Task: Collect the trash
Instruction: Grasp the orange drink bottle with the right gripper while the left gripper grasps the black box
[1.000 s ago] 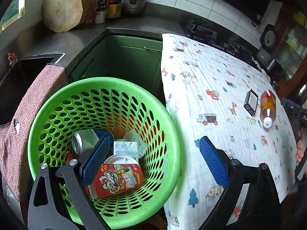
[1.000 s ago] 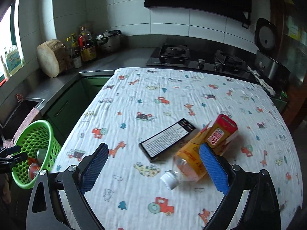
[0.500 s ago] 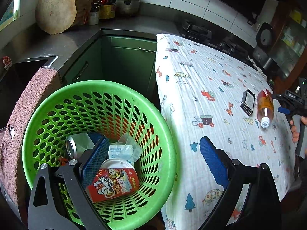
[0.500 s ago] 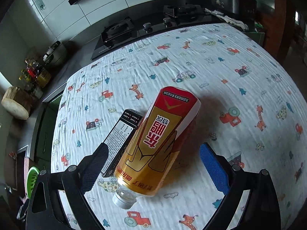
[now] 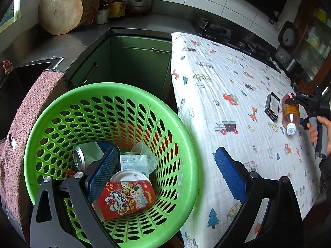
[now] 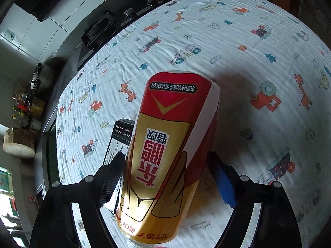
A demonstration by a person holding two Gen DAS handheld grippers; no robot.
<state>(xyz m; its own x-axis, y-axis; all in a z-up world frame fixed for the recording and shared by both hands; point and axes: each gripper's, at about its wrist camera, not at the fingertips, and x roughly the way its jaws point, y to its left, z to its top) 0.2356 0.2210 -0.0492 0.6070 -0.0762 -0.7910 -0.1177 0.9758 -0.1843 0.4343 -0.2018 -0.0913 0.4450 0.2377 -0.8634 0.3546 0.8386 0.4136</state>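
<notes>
A gold and red drink bottle lies on the patterned tablecloth; it also shows in the left wrist view. My right gripper is open, its jaws either side of the bottle, the left pad close to it. My left gripper is open and empty over the green basket, which holds a red paper cup, a silver can and clear plastic wrapping.
A black flat box lies beside the bottle; it also shows in the left wrist view. A pink towel hangs left of the basket. The counter holds a wooden block, bottles and a pot. A stove sits behind the table.
My right gripper moved down and forward over the bottle, which now fills its view between the jaws. The left gripper stayed open over the basket, shifting slightly.
</notes>
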